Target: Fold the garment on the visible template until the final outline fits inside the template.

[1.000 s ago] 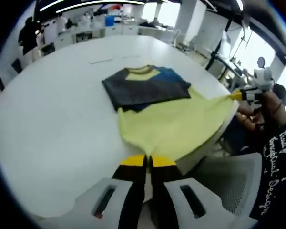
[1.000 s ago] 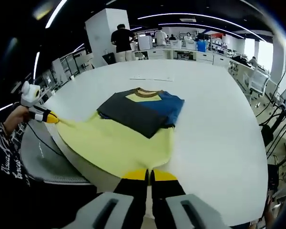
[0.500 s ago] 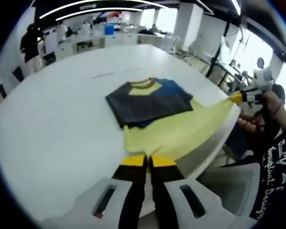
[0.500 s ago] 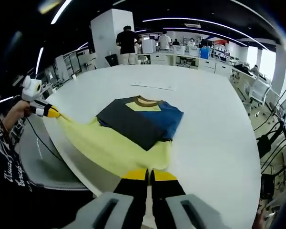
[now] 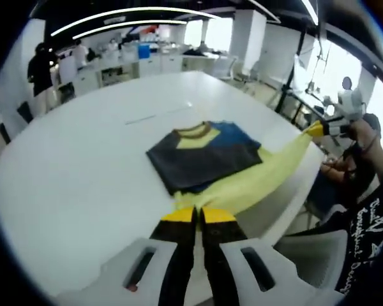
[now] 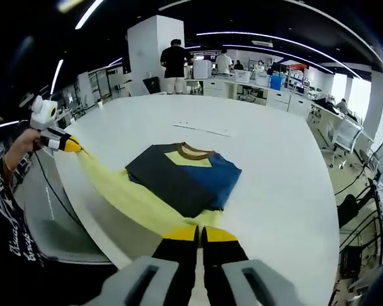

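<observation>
A T-shirt lies on the white table (image 5: 70, 178), its dark grey and blue upper part (image 5: 204, 156) folded flat with a brown collar. The yellow lower part (image 5: 262, 175) rises off the table as a stretched band. My left gripper (image 5: 198, 213) is shut on one hem corner. My right gripper (image 5: 319, 128) holds the other corner at the table's right edge. In the right gripper view the same shirt (image 6: 182, 175) lies ahead, my right gripper (image 6: 200, 233) is shut on the yellow hem (image 6: 124, 194), and the left gripper (image 6: 62, 142) pinches the far corner.
A thin line mark (image 5: 154, 116) runs across the table beyond the shirt, also seen as a line mark (image 6: 201, 129). A grey chair (image 6: 57, 217) sits under the table edge. People (image 6: 174, 64) stand by desks at the back. A sleeve (image 5: 370, 217) is close on the right.
Both grippers have lifted the yellow hem, so the lower part has left the table and now shows as a narrower taut band. Both views have risen; the folded upper part stayed put.
</observation>
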Demonstrator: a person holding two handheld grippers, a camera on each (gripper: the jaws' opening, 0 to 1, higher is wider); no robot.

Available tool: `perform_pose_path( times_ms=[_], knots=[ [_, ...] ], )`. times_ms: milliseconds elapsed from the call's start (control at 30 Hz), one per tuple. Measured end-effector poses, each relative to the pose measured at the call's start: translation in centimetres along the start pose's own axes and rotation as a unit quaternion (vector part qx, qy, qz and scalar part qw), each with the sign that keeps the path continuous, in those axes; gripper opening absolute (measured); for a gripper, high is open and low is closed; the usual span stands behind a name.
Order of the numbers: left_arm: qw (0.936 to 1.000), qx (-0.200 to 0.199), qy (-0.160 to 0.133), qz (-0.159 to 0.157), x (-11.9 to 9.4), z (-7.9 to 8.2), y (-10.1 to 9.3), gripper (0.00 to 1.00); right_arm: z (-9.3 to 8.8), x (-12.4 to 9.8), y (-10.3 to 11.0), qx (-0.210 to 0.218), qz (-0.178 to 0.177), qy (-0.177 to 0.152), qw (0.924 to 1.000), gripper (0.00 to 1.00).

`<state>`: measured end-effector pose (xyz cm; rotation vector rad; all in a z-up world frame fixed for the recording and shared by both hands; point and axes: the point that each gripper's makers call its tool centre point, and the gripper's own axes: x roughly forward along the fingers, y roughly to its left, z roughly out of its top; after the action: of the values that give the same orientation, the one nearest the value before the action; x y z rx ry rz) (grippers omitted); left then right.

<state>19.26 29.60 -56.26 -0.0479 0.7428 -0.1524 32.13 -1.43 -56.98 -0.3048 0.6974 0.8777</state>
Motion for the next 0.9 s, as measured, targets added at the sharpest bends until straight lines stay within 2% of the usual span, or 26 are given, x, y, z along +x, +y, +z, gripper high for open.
perform_pose_path(
  times_ms=[267,633,900],
  knots=[
    [0.9995,0.022,-0.021,0.01,0.4,3.0,0.9,0.0,2.5,0.4,-1.3,-0.019,-0.007,-0.015,0.9997,0.0],
    [0.9986,0.001,-0.046,0.025,1.7,6.0,2.8,0.0,5.5,1.8,-3.0,-0.03,-0.011,-0.031,0.999,0.0],
    [0.9975,-0.014,-0.06,0.035,2.6,7.6,4.2,0.0,7.5,3.2,-4.0,-0.026,-0.013,-0.046,0.9985,0.0]
  ],
)
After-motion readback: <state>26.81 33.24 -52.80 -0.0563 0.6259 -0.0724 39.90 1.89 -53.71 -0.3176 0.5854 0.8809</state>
